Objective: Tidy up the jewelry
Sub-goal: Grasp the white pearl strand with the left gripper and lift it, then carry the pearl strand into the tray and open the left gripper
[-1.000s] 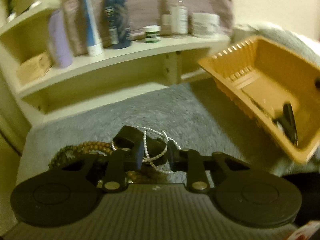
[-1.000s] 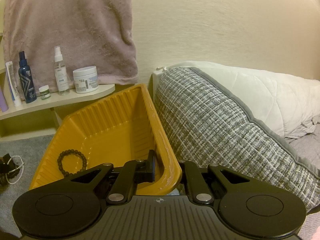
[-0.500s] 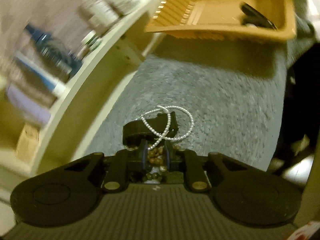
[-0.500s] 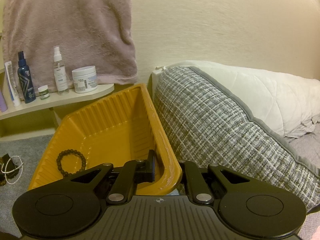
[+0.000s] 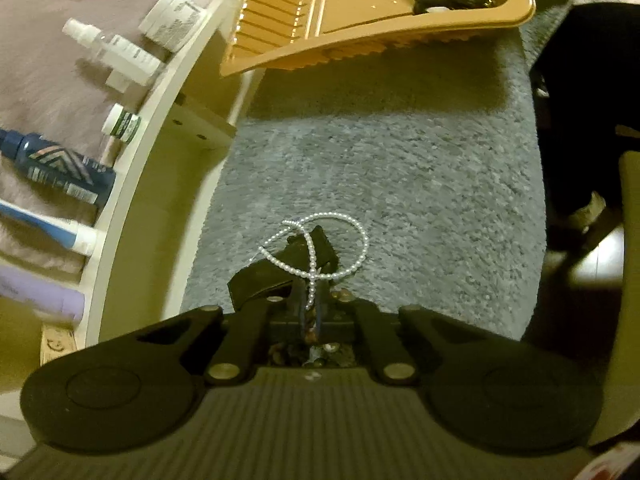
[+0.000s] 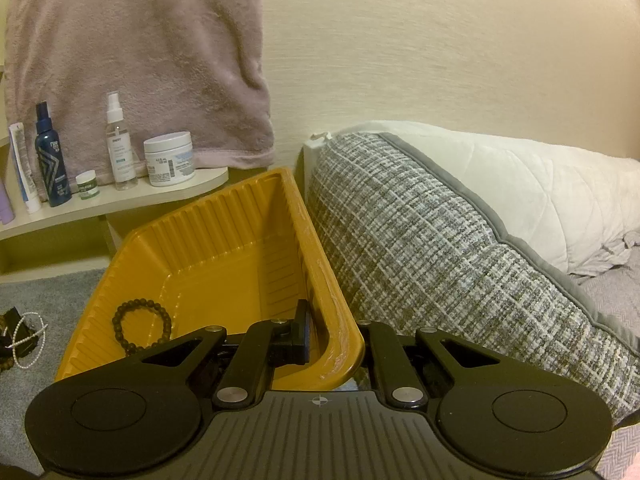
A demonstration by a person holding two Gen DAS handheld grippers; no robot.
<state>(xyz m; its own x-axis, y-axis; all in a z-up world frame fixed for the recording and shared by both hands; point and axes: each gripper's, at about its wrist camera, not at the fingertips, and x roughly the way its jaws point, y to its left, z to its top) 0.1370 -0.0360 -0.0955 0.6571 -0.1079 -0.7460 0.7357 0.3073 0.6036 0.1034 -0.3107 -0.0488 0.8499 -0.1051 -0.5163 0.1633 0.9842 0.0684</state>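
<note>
A white pearl strand (image 5: 320, 240) lies looped over a black object (image 5: 264, 280) on the grey rug (image 5: 400, 168). My left gripper (image 5: 309, 300) points down at this pile. Its jaws are closing tight, and the strand runs between them. Brown wooden beads (image 5: 282, 354) show just beneath, mostly hidden. In the right wrist view the same pile (image 6: 24, 336) sits at the far left. My right gripper (image 6: 332, 344) is shut on the rim of the orange tray (image 6: 240, 248) and holds it tilted off the rug. A black bead bracelet (image 6: 142, 326) lies inside the tray.
A cream shelf (image 6: 120, 204) left of the tray carries a blue bottle (image 6: 50, 160), a spray bottle (image 6: 118, 144) and a white jar (image 6: 168, 158). A pink towel (image 6: 140, 60) hangs behind them. A grey woven cushion (image 6: 420, 260) and a white pillow (image 6: 520, 184) press against the tray's right side.
The left gripper rolled sharply and sank toward the jewelry pile. Its jaws went from slightly apart over the brown beads to shut on the pearl strand. The right gripper and tray stayed still.
</note>
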